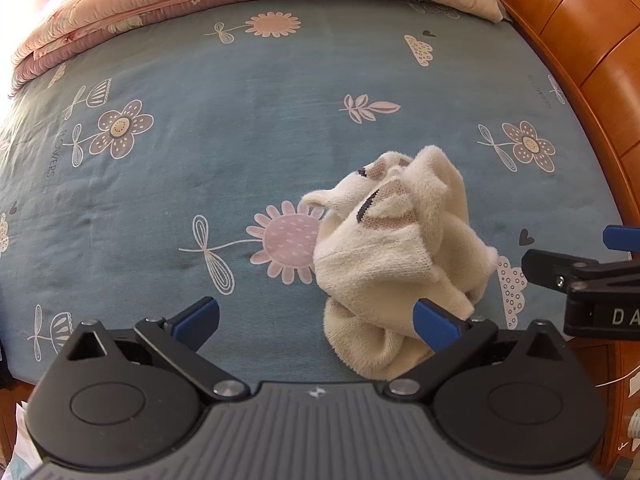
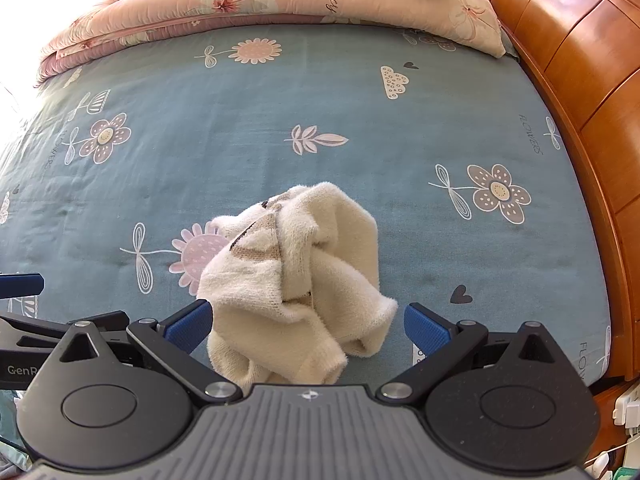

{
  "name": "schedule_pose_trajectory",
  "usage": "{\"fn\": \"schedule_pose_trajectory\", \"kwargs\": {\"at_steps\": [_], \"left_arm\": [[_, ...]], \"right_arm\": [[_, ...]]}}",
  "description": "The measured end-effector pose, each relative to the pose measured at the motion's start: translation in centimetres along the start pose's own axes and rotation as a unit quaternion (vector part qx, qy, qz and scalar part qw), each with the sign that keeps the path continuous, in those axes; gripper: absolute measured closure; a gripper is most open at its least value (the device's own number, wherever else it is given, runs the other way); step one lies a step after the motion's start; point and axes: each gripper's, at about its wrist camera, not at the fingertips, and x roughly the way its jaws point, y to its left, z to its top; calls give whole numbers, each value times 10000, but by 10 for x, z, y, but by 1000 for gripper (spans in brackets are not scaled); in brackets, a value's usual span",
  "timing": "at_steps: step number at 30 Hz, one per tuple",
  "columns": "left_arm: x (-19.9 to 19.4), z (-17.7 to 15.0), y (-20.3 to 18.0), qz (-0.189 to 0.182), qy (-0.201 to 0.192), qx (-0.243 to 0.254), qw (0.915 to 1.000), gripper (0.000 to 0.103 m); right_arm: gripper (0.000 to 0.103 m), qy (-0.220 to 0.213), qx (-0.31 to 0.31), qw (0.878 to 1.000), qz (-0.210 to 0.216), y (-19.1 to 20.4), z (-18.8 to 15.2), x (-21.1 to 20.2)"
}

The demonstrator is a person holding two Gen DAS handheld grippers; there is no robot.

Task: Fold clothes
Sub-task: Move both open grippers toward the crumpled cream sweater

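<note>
Blue floral bedsheet (image 2: 248, 120), pink quilt (image 2: 240, 0) at far end, wood headboard (image 2: 580, 60) on right.

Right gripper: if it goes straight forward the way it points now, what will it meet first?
Most likely the crumpled cream garment, which lies between the open fingers of the right gripper on the bed sheet. Depth is unclear.

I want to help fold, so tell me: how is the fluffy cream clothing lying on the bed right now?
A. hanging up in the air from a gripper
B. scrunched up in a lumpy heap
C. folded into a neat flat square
B: the cream garment sits bunched in a rumpled heap on the blue flowered sheet, with both the left gripper and right gripper open and holding nothing.
</note>
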Motion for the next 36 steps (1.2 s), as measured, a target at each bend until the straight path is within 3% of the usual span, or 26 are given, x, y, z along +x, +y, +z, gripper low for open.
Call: {"fn": "schedule_pose_trajectory", "kwargs": {"at_steps": [11, 21, 31, 36], "left_arm": [[3, -2, 8, -31, 61, -200, 9998, 1], [7, 3, 0, -30, -17, -35, 10000, 1], [10, 6, -20, -45, -304, 25, 9995, 1], [4, 8, -36, -60, -636, -395, 9972, 1]], "right_arm": [[0, -105, -88, 9999, -37, 3, -2, -8], [0, -89, 62, 9999, -5, -12, -11, -6], [0, -162, 150, 9995, 203, -38, -21, -1], [0, -266, -282, 9976, 572, -67, -20, 1]]}}
